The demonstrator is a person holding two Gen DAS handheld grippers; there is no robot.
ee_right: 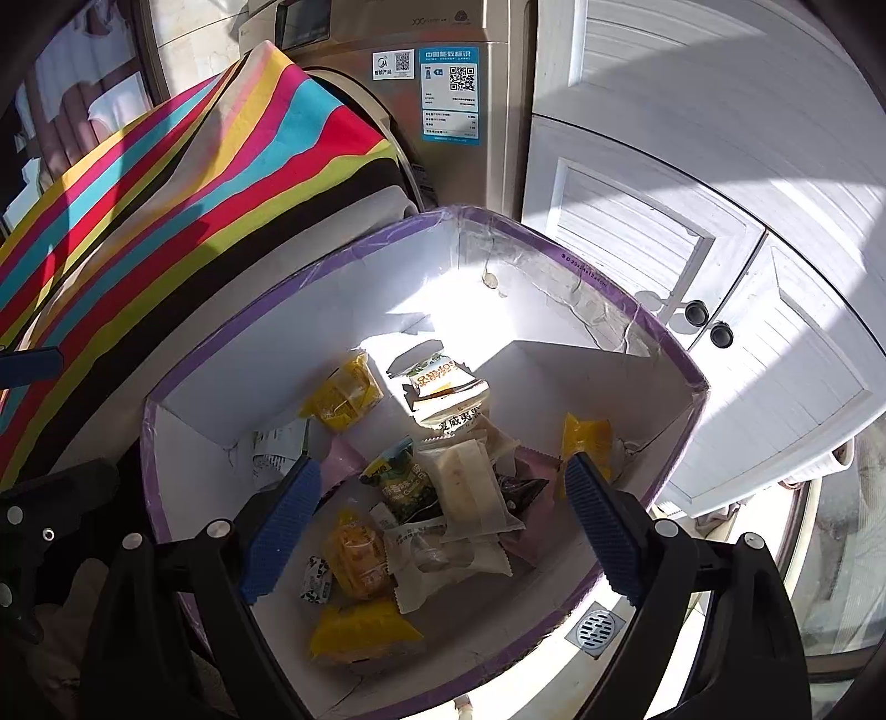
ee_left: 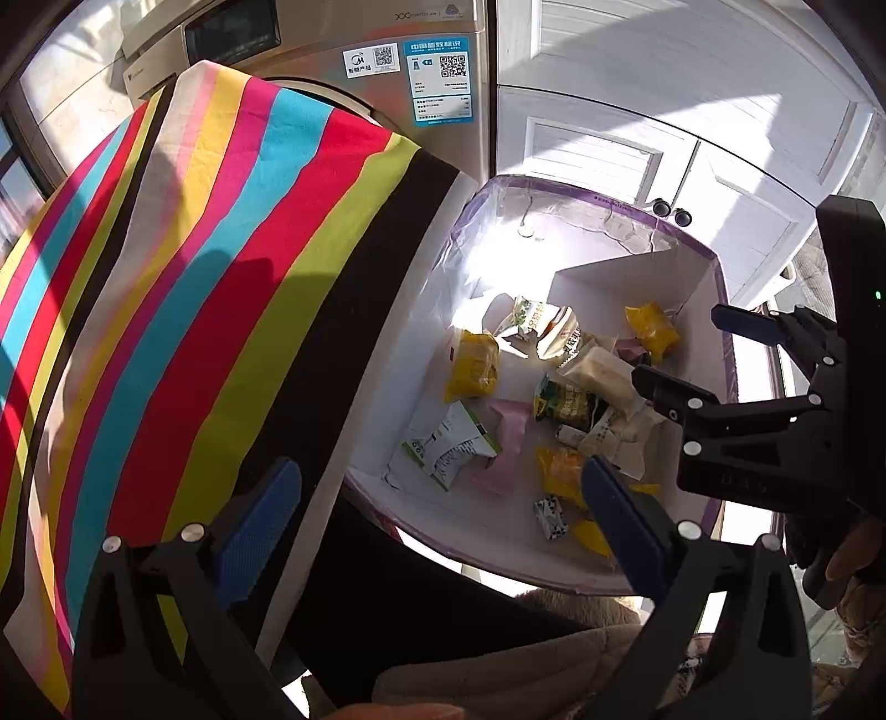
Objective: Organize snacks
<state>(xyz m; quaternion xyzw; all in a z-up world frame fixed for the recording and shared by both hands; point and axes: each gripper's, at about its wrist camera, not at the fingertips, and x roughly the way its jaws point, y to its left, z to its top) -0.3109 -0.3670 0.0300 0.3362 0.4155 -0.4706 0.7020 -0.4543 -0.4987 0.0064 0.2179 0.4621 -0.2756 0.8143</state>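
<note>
A white cardboard box with a purple rim holds several wrapped snacks: yellow packets, a white and green packet, a dark green packet, a long white bar and a pink packet. My left gripper is open and empty, over the box's near left edge. My right gripper is open and empty, above the snacks inside the box; it also shows in the left wrist view.
A striped multicolour cloth covers a table to the left of the box. A washing machine stands behind. White cabinet doors with dark knobs are at the right. A floor drain lies below the box.
</note>
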